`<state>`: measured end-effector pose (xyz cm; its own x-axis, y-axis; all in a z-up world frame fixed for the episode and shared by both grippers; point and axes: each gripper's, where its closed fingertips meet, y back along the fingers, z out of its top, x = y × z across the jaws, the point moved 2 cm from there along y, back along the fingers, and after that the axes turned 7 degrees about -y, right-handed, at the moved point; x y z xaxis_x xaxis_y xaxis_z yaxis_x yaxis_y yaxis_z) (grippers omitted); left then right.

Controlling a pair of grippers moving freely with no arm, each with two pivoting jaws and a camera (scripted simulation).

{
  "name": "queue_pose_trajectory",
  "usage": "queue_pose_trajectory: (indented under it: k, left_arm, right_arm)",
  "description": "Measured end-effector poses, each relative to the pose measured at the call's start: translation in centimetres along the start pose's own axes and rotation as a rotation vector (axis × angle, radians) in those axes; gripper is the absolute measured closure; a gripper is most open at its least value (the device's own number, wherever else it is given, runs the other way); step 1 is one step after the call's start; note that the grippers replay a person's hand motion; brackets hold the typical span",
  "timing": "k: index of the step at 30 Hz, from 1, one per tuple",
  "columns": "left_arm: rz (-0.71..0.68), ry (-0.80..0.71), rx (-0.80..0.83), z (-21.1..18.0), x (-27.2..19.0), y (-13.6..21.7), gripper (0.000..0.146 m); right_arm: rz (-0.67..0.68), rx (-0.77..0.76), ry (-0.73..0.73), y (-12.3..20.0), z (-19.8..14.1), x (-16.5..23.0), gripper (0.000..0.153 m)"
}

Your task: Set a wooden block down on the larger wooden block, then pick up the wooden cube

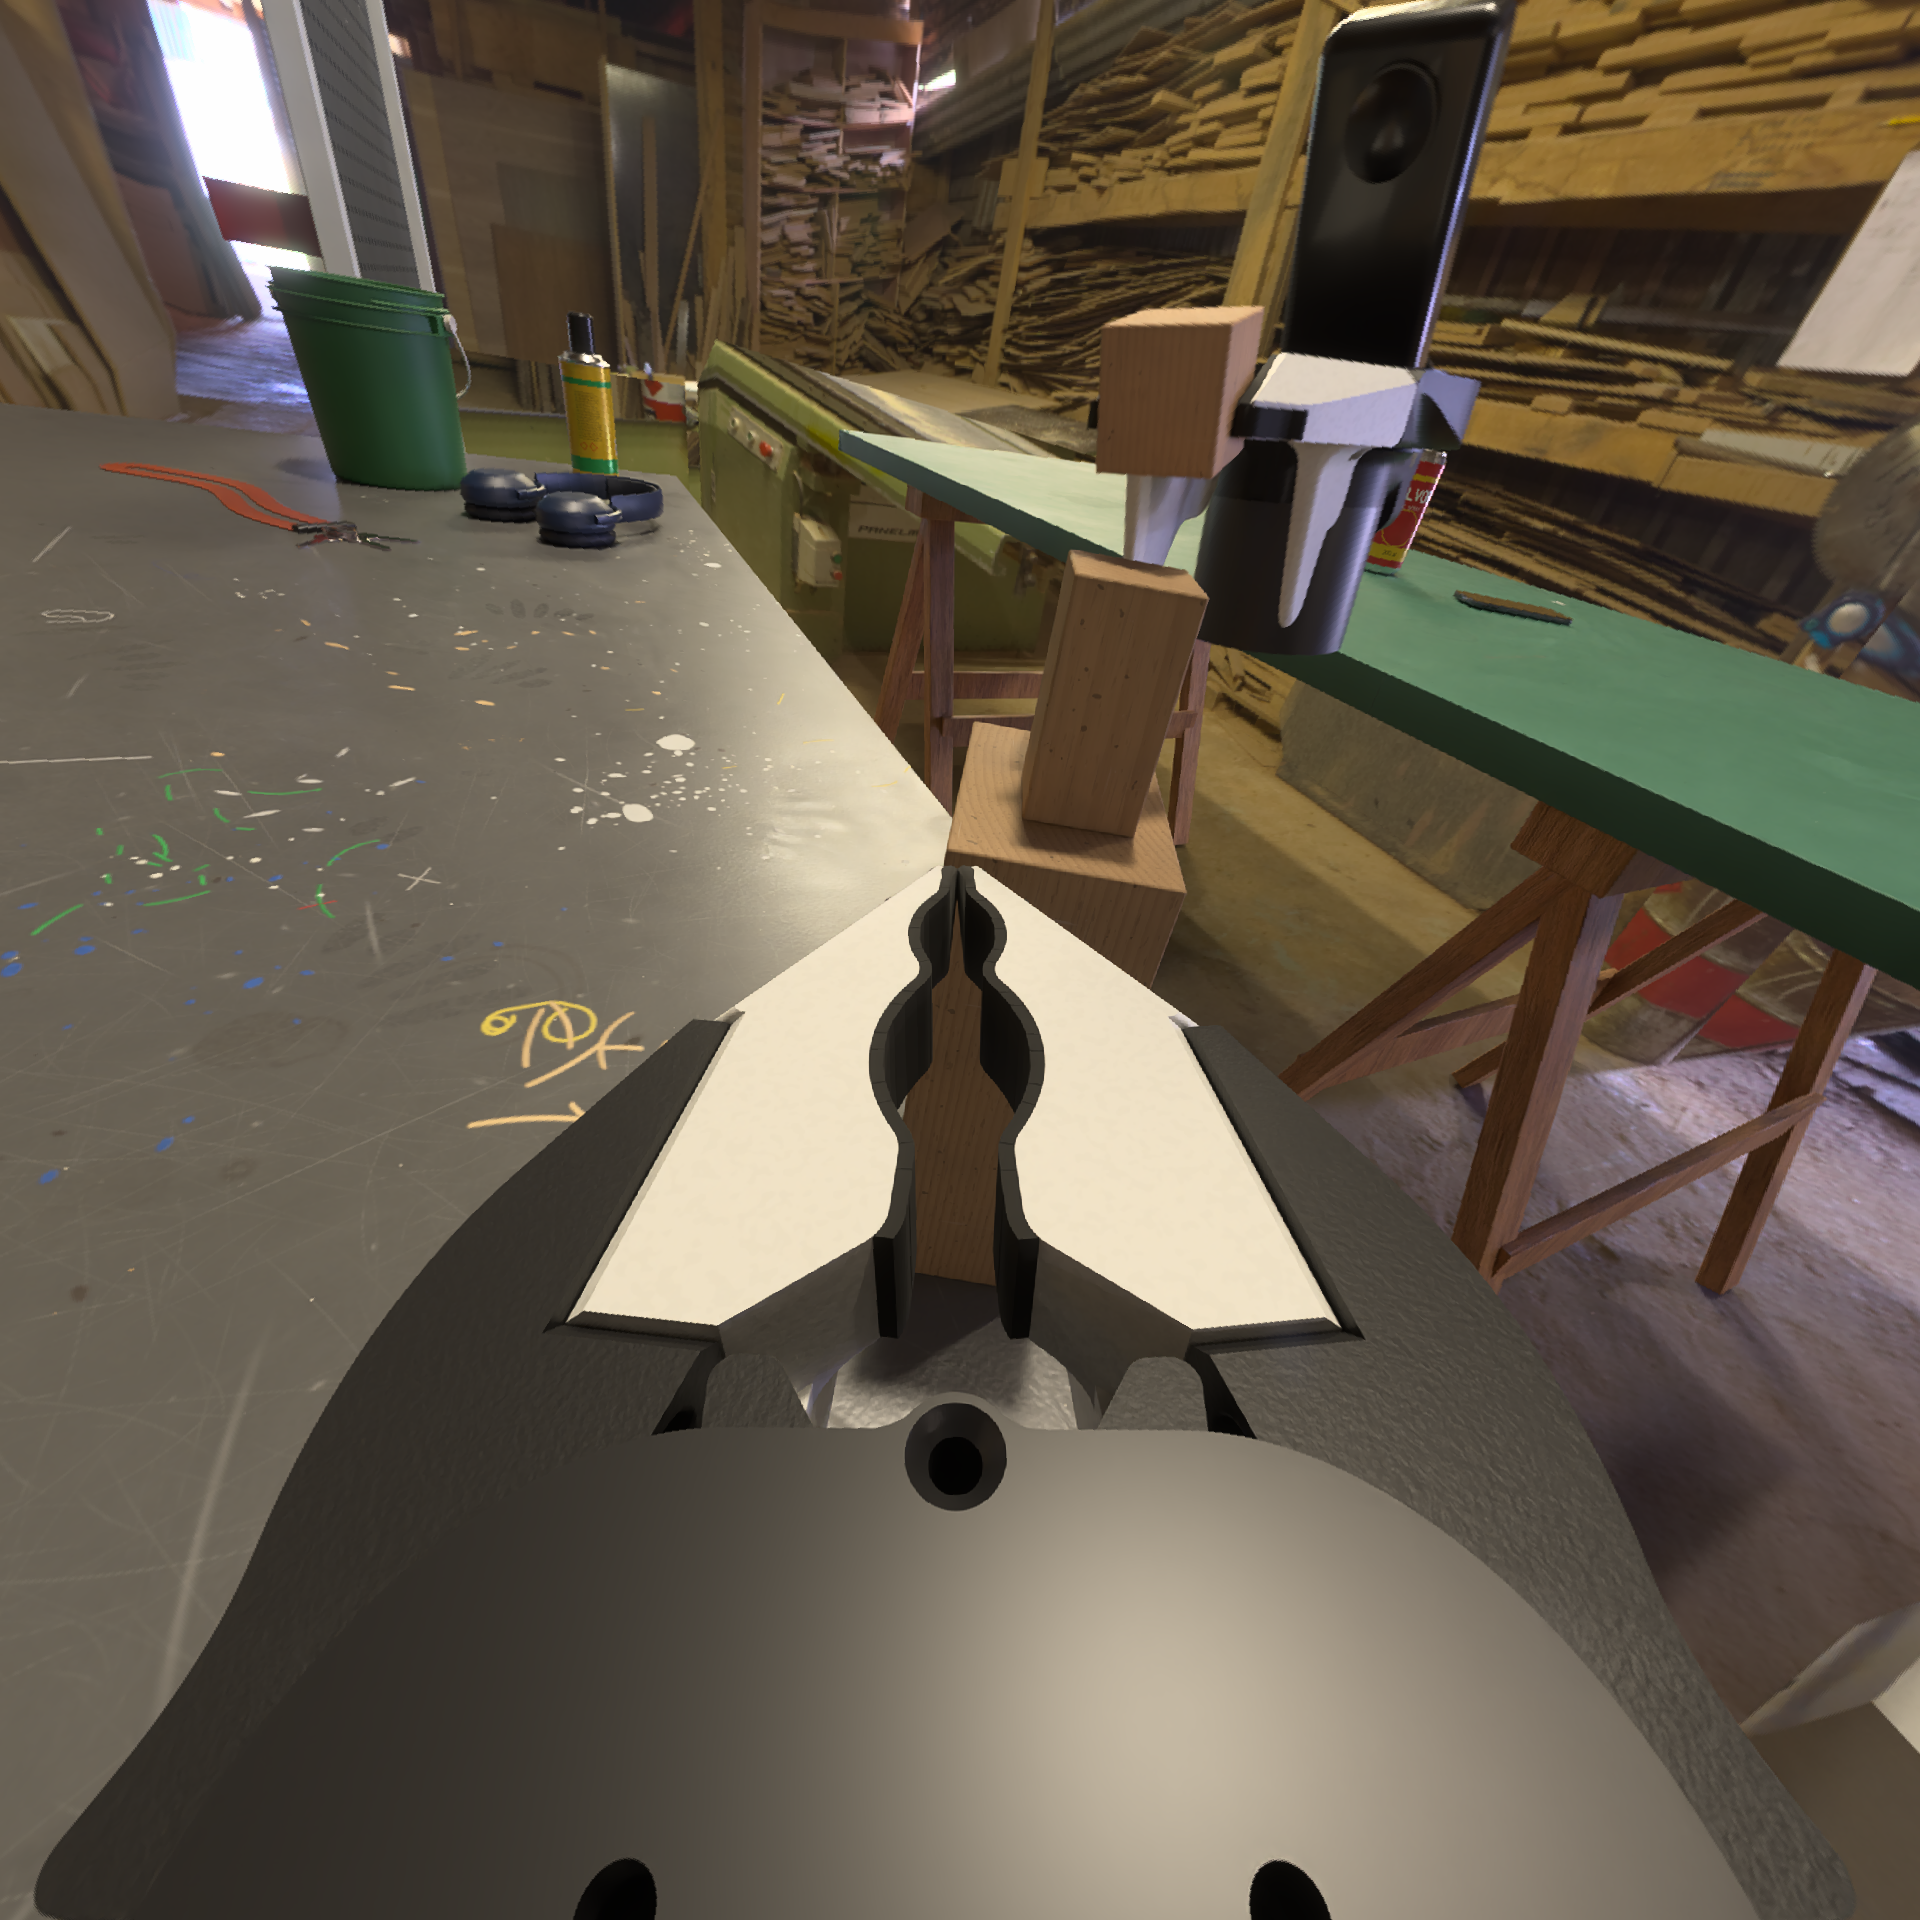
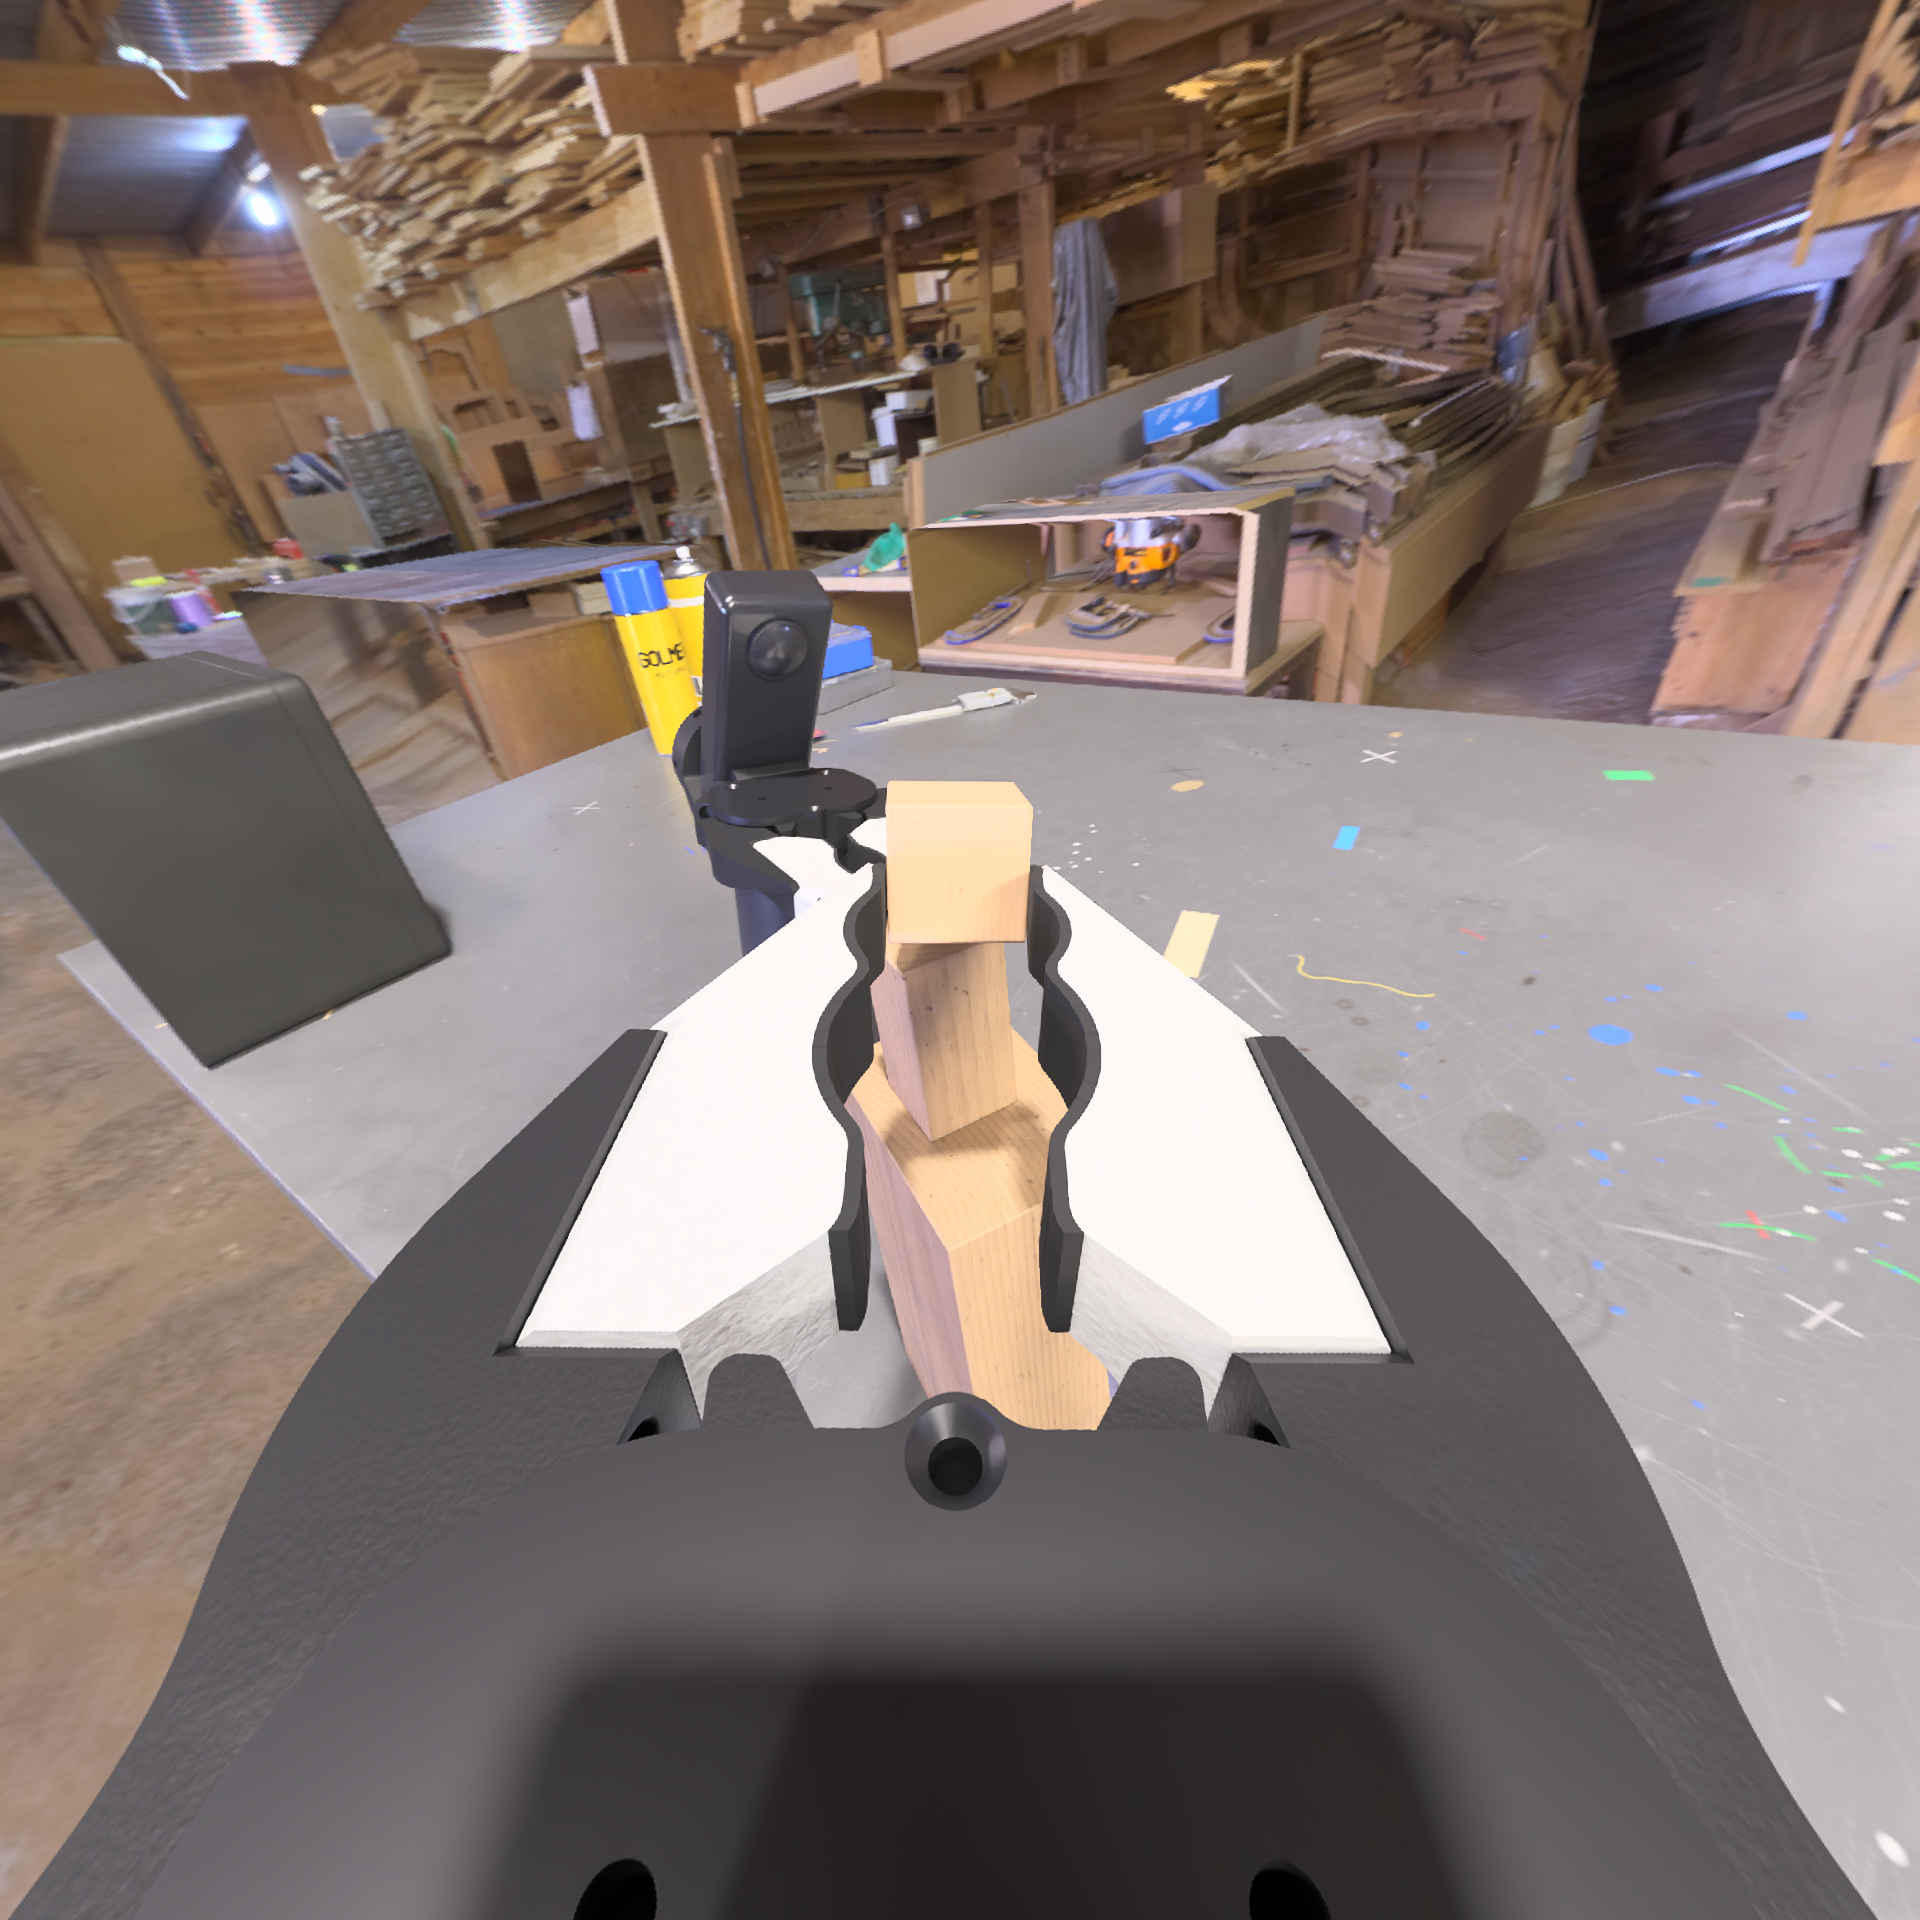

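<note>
Holding wooden cube: right tongs clamped, lifted above stacked wooden block; left tongs closed, empty, steadying nothing

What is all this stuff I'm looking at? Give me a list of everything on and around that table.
Larger wooden block: one, brown, standing at the table edge.
Wooden block: one, light brown, tilted on top of the larger block.
Wooden cube: one, light brown, held above the stack.
Table: one, grey, paint-spattered.
Bucket: one, green, far end of the table.
Ear defenders: one pair, dark blue, beside the bucket.
Spray can: one, yellow, behind the ear defenders.
Lanyard with keys: one, red, left of the bucket.
Grey case: one, table corner.
Left gripper: shut, against the larger block.
Right gripper: shut on the cube.
</note>
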<state>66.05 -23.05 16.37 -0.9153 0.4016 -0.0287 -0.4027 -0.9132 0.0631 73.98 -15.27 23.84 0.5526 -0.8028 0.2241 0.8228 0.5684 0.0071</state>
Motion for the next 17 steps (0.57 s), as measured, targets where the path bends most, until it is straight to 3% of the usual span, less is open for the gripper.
queue_pose_trajectory:
  k: [17]
  left_arm:
    - [-0.006,0.007,0.016,-0.2,0.2,-0.1,0.146]
  right_arm:
    - [0.121,-0.020,-0.051,-1.5,-1.4,-0.6,0.126]
